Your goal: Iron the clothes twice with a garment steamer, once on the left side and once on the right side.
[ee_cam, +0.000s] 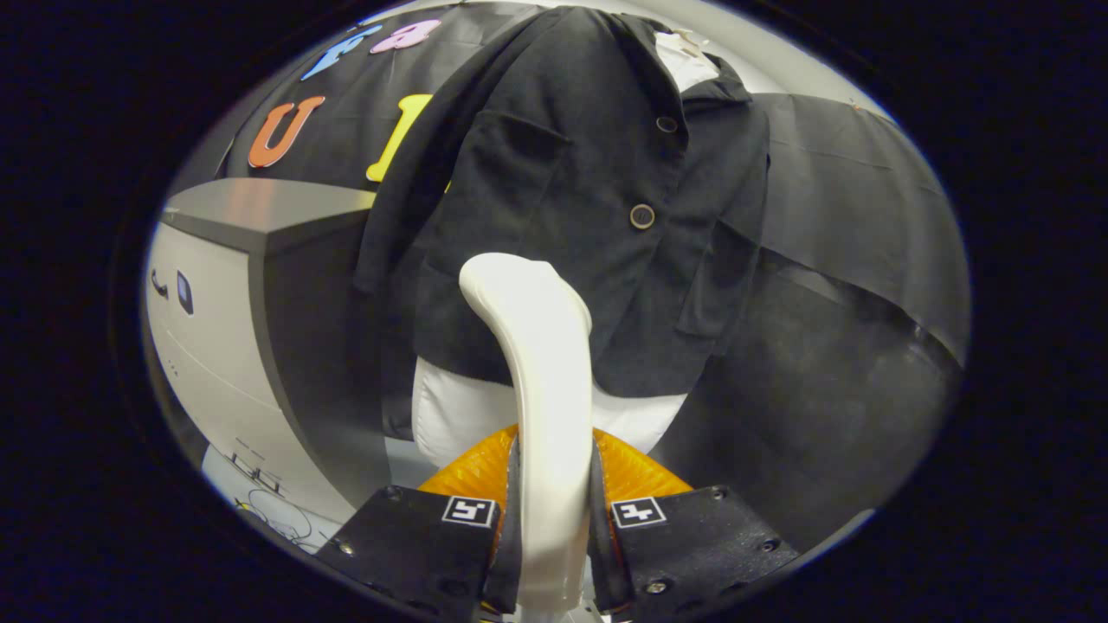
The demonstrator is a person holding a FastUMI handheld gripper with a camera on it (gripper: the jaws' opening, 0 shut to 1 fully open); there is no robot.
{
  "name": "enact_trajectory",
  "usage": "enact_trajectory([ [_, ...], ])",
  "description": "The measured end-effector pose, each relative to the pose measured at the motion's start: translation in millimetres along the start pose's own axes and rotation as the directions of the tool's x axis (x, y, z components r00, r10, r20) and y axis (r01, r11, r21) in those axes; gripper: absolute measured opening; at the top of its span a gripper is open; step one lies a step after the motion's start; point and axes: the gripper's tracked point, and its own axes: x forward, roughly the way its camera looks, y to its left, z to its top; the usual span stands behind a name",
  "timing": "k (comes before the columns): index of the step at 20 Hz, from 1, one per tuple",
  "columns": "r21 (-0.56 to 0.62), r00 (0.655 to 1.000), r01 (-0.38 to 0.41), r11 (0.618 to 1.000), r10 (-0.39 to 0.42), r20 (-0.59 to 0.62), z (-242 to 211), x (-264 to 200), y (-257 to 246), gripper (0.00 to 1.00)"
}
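Between the fingers (507,519), steamer handle (541,389) clamped before black jacket (571,199).

Your gripper (551,519) clamps the steamer (541,389), glossy smooth white plastic; its fingers (415,545) look matt, grainy black; the jacket (571,208) is matt black cloth; the cabinet (260,260) looks smooth, satin grey.

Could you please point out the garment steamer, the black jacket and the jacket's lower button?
Garment steamer (541,381): gripper view, on its white handle, clamped between the tool's fingers.
Black jacket (528,199): gripper view, on its front panel beside the chest pocket.
Lower button (641,216): gripper view, on the button's centre.
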Motion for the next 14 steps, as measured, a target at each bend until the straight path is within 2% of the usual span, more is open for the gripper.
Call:
enact_trajectory([
  [8,-0.043,0.997,0.000,0.999,-0.003,-0.076,-41,5,14,0.36],
  [14,0.009,0.998,0.033,0.999,-0.032,-0.047,-24,-15,4,0.36],
])
